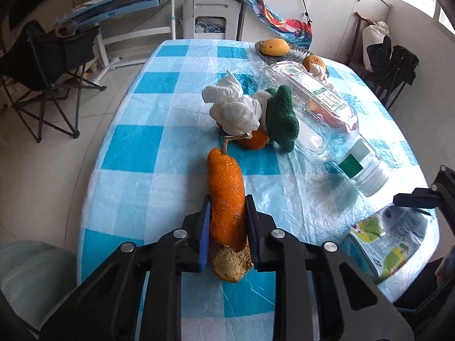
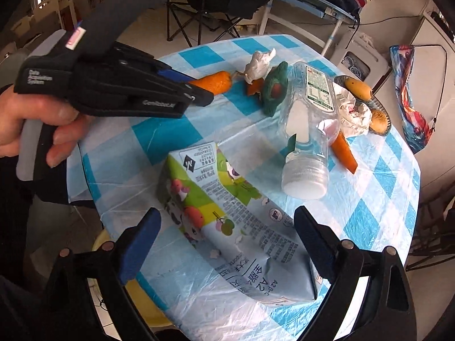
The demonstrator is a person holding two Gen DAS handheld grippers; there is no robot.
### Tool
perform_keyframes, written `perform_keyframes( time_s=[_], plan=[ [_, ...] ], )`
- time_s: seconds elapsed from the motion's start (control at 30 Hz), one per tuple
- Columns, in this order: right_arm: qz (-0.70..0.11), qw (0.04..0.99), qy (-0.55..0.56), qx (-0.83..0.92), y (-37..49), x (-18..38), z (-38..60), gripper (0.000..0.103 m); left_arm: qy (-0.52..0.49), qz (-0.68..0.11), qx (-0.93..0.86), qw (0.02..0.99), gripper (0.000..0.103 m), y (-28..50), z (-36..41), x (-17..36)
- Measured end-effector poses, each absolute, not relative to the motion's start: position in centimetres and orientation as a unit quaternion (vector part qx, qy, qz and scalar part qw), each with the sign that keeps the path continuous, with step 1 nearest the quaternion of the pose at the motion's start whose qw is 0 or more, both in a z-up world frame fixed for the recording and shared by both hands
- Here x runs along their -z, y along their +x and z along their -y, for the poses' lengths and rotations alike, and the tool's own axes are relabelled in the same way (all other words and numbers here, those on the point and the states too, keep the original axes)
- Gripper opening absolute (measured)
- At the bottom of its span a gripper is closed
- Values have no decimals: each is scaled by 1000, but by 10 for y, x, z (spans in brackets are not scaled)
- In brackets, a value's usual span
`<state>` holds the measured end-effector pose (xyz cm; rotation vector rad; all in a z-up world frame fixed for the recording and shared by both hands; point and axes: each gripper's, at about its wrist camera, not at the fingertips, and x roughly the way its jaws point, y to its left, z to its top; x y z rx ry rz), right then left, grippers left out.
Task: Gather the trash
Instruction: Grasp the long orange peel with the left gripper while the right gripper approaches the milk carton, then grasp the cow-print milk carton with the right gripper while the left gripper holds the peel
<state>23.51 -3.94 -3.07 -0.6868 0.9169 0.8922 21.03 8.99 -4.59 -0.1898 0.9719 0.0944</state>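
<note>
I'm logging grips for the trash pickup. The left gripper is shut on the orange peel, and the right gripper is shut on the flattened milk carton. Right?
Partly. The left gripper is shut on the orange peel, but the right gripper is open. The right wrist view shows its fingers standing wide on either side of the flattened milk carton without touching it.

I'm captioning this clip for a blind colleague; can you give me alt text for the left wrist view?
The left gripper is shut on a long curl of orange peel lying on a blue-and-white checked tablecloth. Beyond it lie a crumpled tissue, a green knitted toy and a clear plastic bottle on its side, with a flattened milk carton at right.
</note>
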Motion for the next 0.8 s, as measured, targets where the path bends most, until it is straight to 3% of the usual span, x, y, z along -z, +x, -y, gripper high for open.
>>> perform_keyframes(
  time_s=[0.07,0.23,0.33,0.5,0.57,0.8],
  plan=[
    [-428,751,-297,-406,240,30,44,89,-124,-469,-29,874,21,201,-94,46],
    [-464,756,-228,-402,254,27,59,54,-135,-470,-19,872,21,182,-86,46],
    [-479,759,-191,-398,261,26,66,46,-114,-470,-20,875,21,177,-78,46],
    [-487,766,-154,-390,267,26,72,46,-103,-466,-26,879,25,174,-73,45],
    [-486,769,-146,-389,269,25,72,46,-102,-463,-31,880,35,173,-73,44],
    [-477,776,-157,-381,268,28,66,64,-101,-455,-49,883,52,173,-75,45]
  ],
)
